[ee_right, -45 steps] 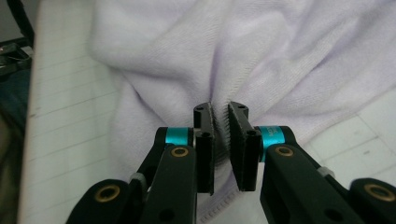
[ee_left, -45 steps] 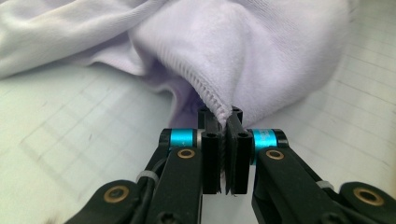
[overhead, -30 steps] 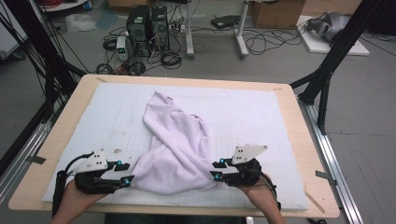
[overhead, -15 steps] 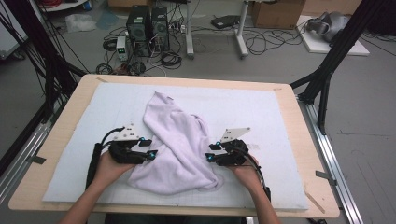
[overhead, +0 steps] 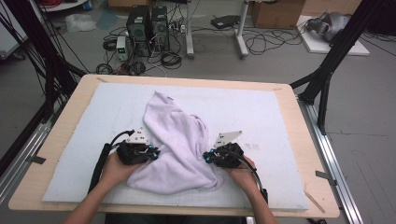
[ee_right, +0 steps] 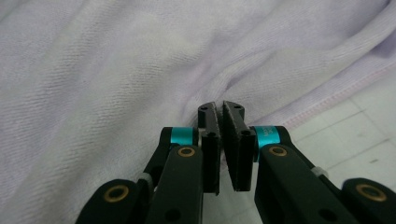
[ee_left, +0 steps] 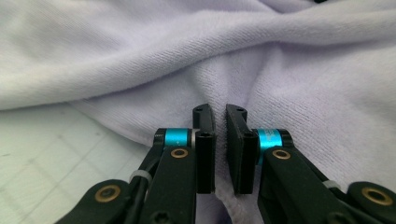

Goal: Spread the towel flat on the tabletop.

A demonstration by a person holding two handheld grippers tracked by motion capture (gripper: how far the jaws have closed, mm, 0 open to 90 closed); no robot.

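Note:
A crumpled lavender cloth (overhead: 175, 135) lies on the white mat (overhead: 261, 112) in the middle of the table. My left gripper (overhead: 153, 153) sits at the cloth's left side, and its jaws have just been closing on a fold. In the left gripper view the cloth (ee_left: 140, 46) is pinched between the nearly touching jaws of my left gripper (ee_left: 219, 116). My right gripper (overhead: 206, 157) is at the cloth's right side. Its jaws have also just been closing. In the right gripper view my right gripper (ee_right: 220, 112) is clamped on a fold of the cloth (ee_right: 93, 70) near its hemmed edge.
The mat covers most of the wooden table (overhead: 306, 154), leaving bare wood along the rim. Black frame posts (overhead: 327, 70) stand at the table's left and right. Computer towers (overhead: 147, 23) and cables lie on the floor beyond the far edge.
Both hands have moved away from the table's front edge and inward onto the cloth's sides. The cloth's lower part has bunched a little between the two grippers.

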